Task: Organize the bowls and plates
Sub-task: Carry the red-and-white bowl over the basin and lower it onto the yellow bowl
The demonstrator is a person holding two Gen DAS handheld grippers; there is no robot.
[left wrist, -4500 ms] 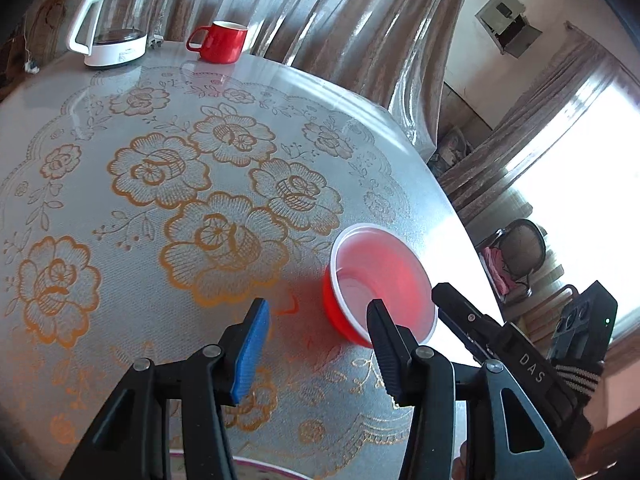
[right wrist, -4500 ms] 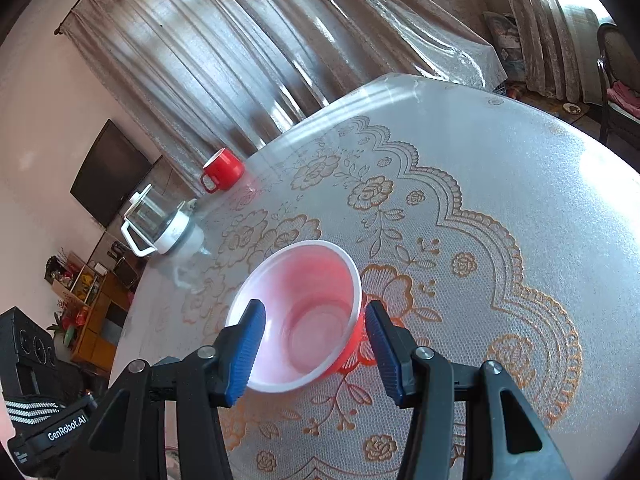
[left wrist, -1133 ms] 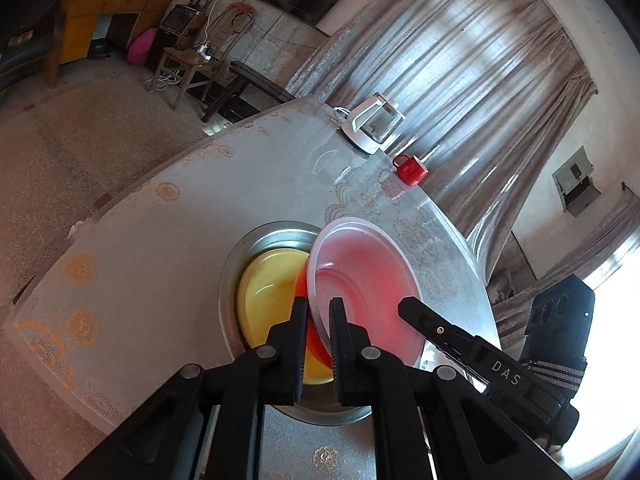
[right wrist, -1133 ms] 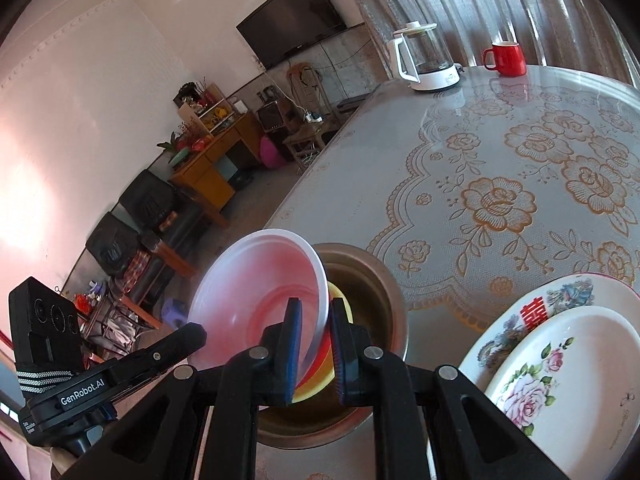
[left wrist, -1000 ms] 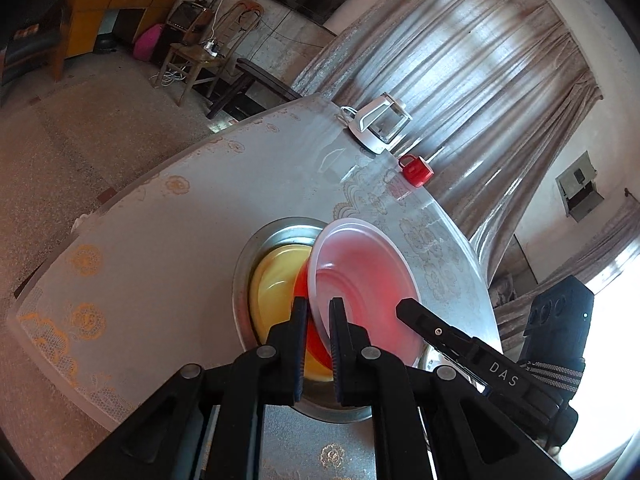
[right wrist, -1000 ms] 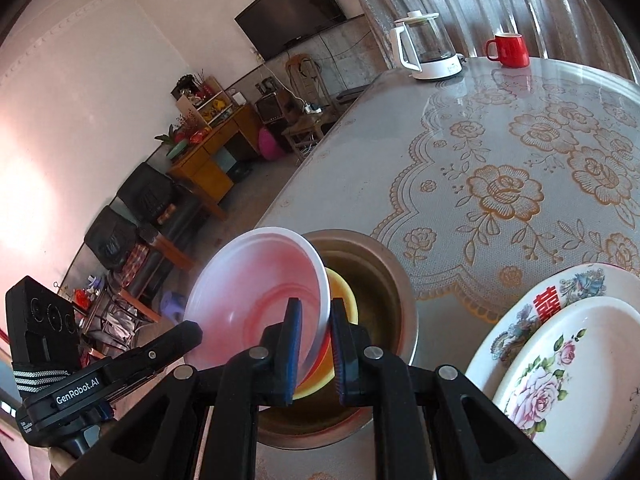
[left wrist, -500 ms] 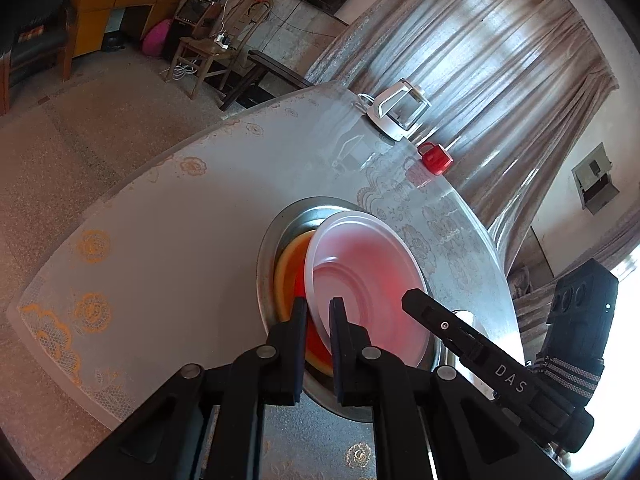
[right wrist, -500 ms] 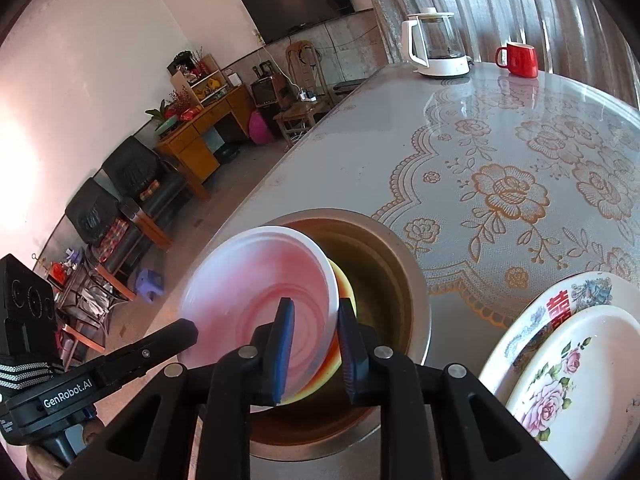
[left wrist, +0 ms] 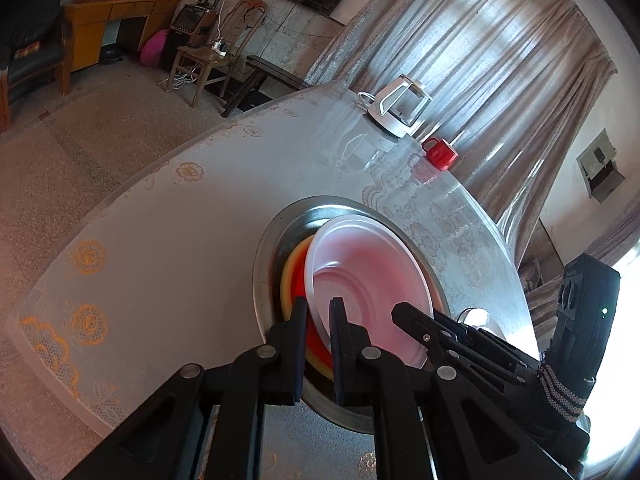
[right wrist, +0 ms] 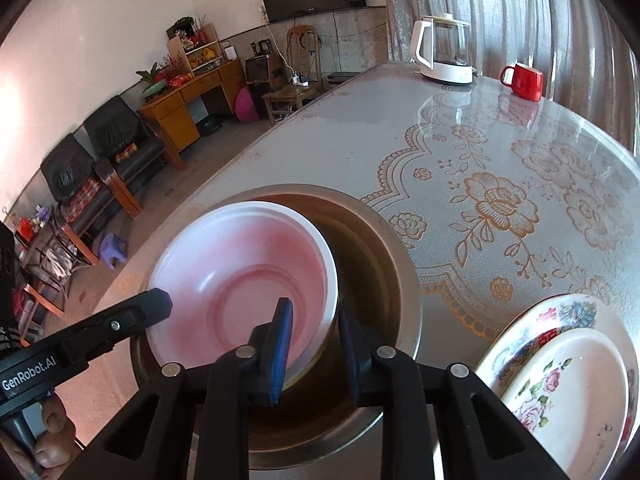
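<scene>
Over the metal basin, 6 o'clock edge of the bench: both claws meet on one bowl.
Bowl: pink-and-white bowl (right wrist: 240,272) sits tilted inside the metal basin (right wrist: 404,280), on top of a yellow bowl (left wrist: 287,280) and a red one nested there.
Left claw (left wrist: 318,316): clamped tight on the bowl's near rim, wall pinched between the pads.
Right claw (right wrist: 314,324): jaws have just been opening, then eased back a little; pads now stand apart, the rim between them but no longer pinched.
Change: a second ago both claws gripped the bowl raised above the basin; now it lies lower, in the stack, and only the left claw holds it.
Meaning: judged as the release stage of nesting this bowl; the left claw's let-go is not yet done.
Plates: two floral plates (right wrist: 568,376) stacked at 4 o'clock of the basin in the right view, apart from it.
Bench far end: kettle (right wrist: 444,52) and red mug (right wrist: 524,80) at 12 to 1 o'clock.
Writing: "GenRobot.AI" on the left claw's body in the right view; letters on the right claw's body too blurred to read; a red character on the lower plate's rim.
</scene>
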